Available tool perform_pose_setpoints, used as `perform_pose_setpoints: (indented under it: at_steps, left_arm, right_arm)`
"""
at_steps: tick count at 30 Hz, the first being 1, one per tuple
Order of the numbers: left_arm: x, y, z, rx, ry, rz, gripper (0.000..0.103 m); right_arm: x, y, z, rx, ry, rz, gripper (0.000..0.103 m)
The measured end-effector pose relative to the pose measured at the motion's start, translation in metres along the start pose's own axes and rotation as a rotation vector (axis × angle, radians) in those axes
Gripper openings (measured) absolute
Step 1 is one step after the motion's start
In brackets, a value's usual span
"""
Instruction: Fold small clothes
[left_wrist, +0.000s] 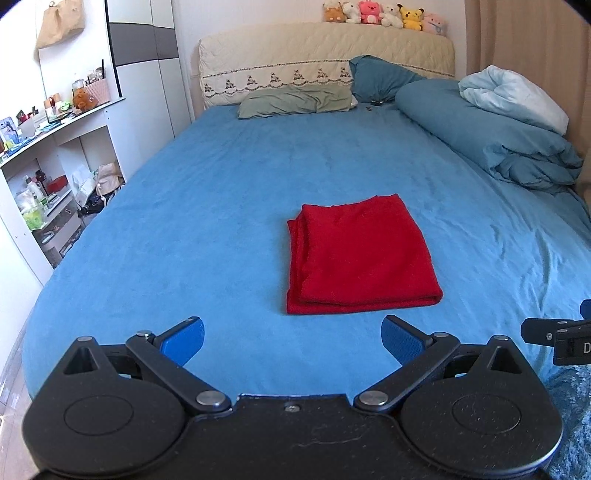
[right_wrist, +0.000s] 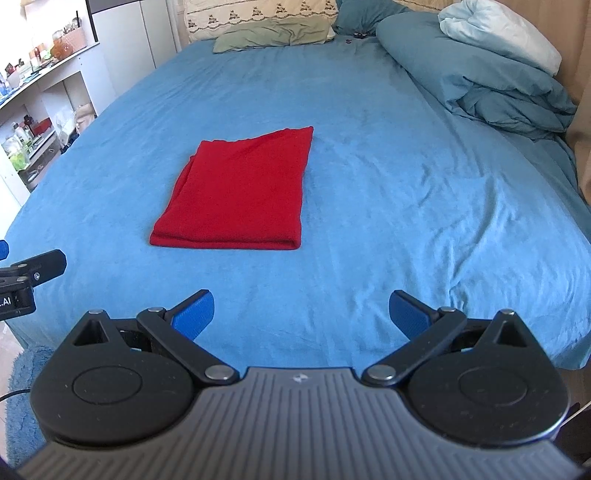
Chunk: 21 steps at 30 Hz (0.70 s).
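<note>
A folded red knit garment (left_wrist: 360, 258) lies flat as a neat rectangle near the middle of a wide bed covered by a blue fleece sheet (left_wrist: 207, 206), its thick folded edge facing the near side and its layered edges showing along the left. The left gripper (left_wrist: 291, 341), black with blue pads, is held above the near edge of the bed with its fingers spread wide and nothing between them; the garment sits just ahead and slightly to its right, not touching. The right gripper (right_wrist: 301, 314) is likewise released, fingers splayed and bare, with the garment (right_wrist: 240, 192) ahead and to its left. Bare sheet separates both grippers from the cloth. At the far end of the bed rest a flat sage-green pillow (left_wrist: 295, 101), a dark teal pillow (left_wrist: 380, 75), and a bunched teal duvet (left_wrist: 491, 136) topped by a pale blue-white blanket (left_wrist: 513, 96) along the right side. A row of small plush toys (left_wrist: 384, 14) lines the cream quilted headboard (left_wrist: 325, 55). A cluttered white shelf unit (left_wrist: 62, 155) stands left of the bed, and a shaggy blue rug (right_wrist: 22, 398) lies on the floor at the near edge.
</note>
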<state>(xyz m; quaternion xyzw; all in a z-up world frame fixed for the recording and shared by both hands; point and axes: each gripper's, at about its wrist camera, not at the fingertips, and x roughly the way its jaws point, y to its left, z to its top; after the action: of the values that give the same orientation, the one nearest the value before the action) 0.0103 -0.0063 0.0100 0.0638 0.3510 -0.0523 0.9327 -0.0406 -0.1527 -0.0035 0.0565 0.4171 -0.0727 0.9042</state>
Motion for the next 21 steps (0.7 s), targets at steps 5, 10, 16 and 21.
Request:
perform_pose_setpoints:
  at_steps: [5, 10, 16, 21]
  left_arm:
    - [-0.0017, -0.0003, -0.0004, 0.018, -0.007, 0.012, 0.103]
    - [-0.0028, -0.0039, -0.0007, 0.024, -0.012, 0.017, 0.103]
    - [-0.004, -0.0025, -0.0012, 0.028, -0.019, 0.022, 0.103]
    - [-0.0053, 0.0001, -0.0016, 0.025, -0.024, 0.024, 0.103]
  right_arm:
    - [-0.0005, -0.0023, 0.0007, -0.001, -0.002, -0.002, 0.103]
    - [-0.0016, -0.0024, 0.0003, 0.001, -0.005, -0.003, 0.103]
    - [-0.0027, -0.0024, 0.0001, 0.002, -0.009, -0.006, 0.103]
    - [-0.0028, -0.0027, 0.0, 0.002, -0.01, -0.005, 0.103]
